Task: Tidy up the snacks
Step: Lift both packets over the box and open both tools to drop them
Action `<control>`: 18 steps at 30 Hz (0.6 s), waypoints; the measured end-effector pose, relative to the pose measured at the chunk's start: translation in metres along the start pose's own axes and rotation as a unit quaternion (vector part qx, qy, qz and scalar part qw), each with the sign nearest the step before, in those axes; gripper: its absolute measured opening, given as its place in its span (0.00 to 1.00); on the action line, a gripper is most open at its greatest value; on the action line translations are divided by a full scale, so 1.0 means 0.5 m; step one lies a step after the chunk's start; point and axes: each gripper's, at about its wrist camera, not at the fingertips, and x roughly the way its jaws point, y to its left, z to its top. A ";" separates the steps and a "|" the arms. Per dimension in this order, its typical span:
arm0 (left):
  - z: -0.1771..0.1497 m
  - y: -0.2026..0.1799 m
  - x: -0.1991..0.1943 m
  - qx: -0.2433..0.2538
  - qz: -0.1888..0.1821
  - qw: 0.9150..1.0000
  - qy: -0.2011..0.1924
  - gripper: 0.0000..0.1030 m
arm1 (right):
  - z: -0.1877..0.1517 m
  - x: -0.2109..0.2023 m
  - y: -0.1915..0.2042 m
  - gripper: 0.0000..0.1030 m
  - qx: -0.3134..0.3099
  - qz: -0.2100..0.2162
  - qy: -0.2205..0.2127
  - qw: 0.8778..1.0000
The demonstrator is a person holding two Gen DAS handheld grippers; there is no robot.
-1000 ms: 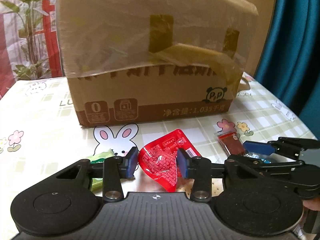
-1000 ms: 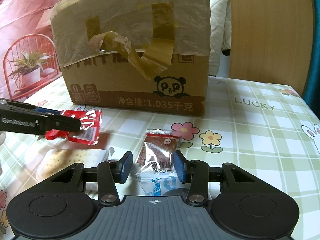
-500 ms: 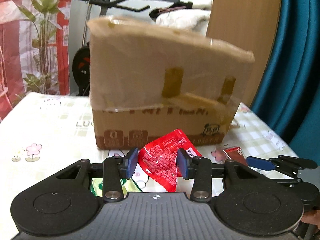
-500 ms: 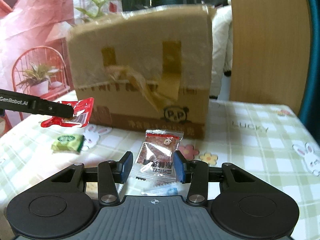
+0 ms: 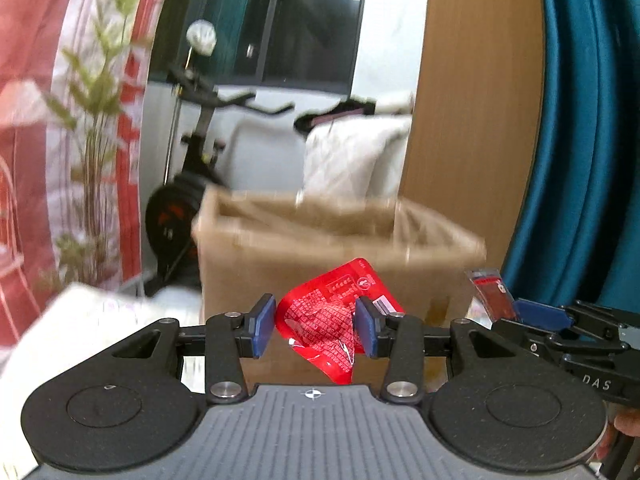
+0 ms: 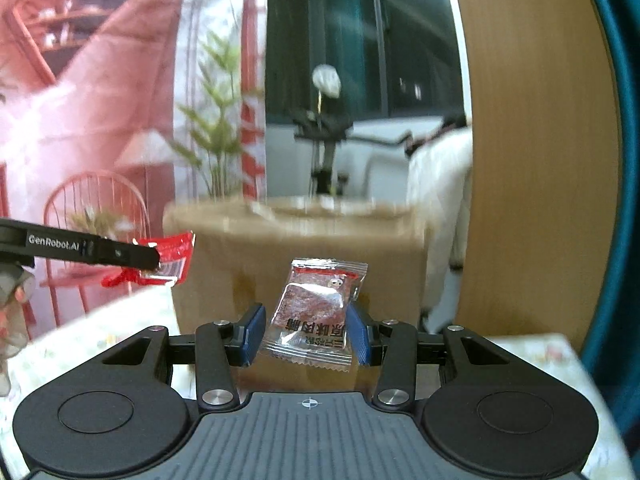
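My left gripper (image 5: 315,330) holds a crumpled red snack packet (image 5: 324,320) in the air between its blue pads, and its jaws are opening slightly. My right gripper (image 6: 306,334) is shut on a clear packet of brown dried meat (image 6: 316,304). Both hang in front of the open-topped cardboard box (image 5: 320,248), at about the height of its rim. In the right wrist view the left gripper (image 6: 156,258) comes in from the left with the red packet (image 6: 172,256), before the box (image 6: 288,240). The left wrist view has the right gripper (image 5: 520,312) at right with its packet (image 5: 490,292).
The table's patterned cloth (image 6: 520,356) shows only at the low edges. Behind the box stand an exercise bike (image 5: 188,184), a wooden panel (image 5: 472,120) and a teal curtain (image 5: 580,140). A hand (image 6: 12,308) holds the left gripper at the far left.
Both grippers have risen and tipped up with their packets. The box's open top has come into view, and the snacks lying on the table have dropped out of sight.
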 end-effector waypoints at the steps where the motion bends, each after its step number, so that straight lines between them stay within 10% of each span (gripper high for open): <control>1: 0.018 0.000 0.006 0.002 0.000 1.000 -0.007 0.45 | 0.023 0.009 -0.008 0.40 -0.006 0.000 -0.006 1.000; 8: 0.127 0.009 0.095 0.014 0.000 1.000 -0.028 0.47 | 0.143 0.142 -0.075 0.40 -0.006 -0.008 0.006 1.000; 18: 0.156 0.049 0.253 -0.008 0.032 0.999 0.044 0.56 | 0.145 0.303 -0.132 0.49 0.030 -0.050 0.095 0.994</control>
